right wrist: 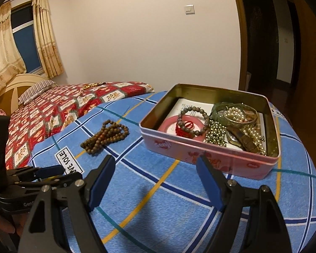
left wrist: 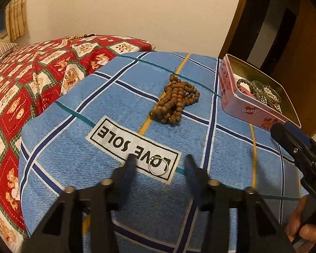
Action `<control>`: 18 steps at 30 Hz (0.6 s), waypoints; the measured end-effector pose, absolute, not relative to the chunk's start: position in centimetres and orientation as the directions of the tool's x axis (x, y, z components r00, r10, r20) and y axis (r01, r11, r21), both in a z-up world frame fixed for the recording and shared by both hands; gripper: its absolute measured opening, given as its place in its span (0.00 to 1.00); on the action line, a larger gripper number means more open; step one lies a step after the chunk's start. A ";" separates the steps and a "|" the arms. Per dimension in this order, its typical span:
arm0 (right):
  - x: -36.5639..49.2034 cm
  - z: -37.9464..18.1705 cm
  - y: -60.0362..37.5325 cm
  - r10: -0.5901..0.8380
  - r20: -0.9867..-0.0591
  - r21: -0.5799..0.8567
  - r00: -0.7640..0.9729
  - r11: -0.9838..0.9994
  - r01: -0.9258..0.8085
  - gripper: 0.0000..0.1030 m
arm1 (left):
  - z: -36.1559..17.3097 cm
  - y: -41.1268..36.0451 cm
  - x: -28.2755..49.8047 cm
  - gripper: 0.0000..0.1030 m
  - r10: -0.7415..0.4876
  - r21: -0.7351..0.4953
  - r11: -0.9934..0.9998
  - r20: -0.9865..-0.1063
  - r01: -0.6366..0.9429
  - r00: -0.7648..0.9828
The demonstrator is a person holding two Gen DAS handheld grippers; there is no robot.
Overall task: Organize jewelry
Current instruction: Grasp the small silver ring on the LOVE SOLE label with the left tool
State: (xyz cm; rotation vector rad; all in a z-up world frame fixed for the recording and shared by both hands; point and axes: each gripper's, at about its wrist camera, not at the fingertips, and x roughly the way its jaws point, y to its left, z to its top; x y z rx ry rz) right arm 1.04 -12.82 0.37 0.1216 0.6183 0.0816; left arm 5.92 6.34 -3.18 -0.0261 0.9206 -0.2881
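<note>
The thin silver ring [left wrist: 158, 166] lies flat on the blue plaid cloth [left wrist: 78, 158], between my left claw [left wrist: 161, 164] tips, not yet pinched. I should press low and close gently. My right claw [right wrist: 155, 181] waits spread before the pink tin [right wrist: 208, 158].

The right gripper [right wrist: 155, 181] hangs over a blue checked bedspread [right wrist: 179, 200], its jaws wide apart with nothing between them. Just beyond stands an open pink tin [right wrist: 210, 158] holding bracelets, pearl strands and a watch. A brown bead string [right wrist: 105, 137] lies left of it. The left gripper [right wrist: 52, 172] shows at the left edge.
</note>
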 end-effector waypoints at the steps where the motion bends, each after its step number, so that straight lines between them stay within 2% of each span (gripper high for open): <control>1: 1.1 0.4 -12.8 0.113 -0.572 0.139 0.812 0.990 -0.040 0.80 | -3.2 6.3 6.0 0.39 -0.256 -0.144 0.961 -0.781 0.235 0.569; 3: 1.1 0.4 -12.8 0.113 -0.572 0.139 0.812 0.990 -0.040 0.80 | -3.2 6.2 5.9 0.34 -0.262 -0.143 0.959 -0.781 0.246 0.567; 4: 1.1 0.4 -12.8 0.113 -0.572 0.139 0.812 0.990 -0.040 0.80 | -3.2 6.0 5.9 0.25 -0.270 -0.145 0.955 -0.782 0.258 0.562; 8: 1.1 0.4 -12.8 0.113 -0.573 0.139 0.812 0.989 -0.040 0.80 | -3.3 5.5 5.7 0.19 -0.270 -0.123 0.950 -0.785 0.286 0.557; 14: 1.0 0.5 -12.8 0.116 -0.572 0.142 0.812 0.989 -0.041 0.80 | -3.3 6.0 5.2 0.19 -0.291 -0.149 0.947 -0.774 0.285 0.562; 18: 1.0 0.5 -12.6 0.120 -0.571 0.139 0.812 0.989 -0.048 0.80 | -3.0 6.8 5.0 0.19 -0.242 -0.132 0.966 -0.761 0.221 0.602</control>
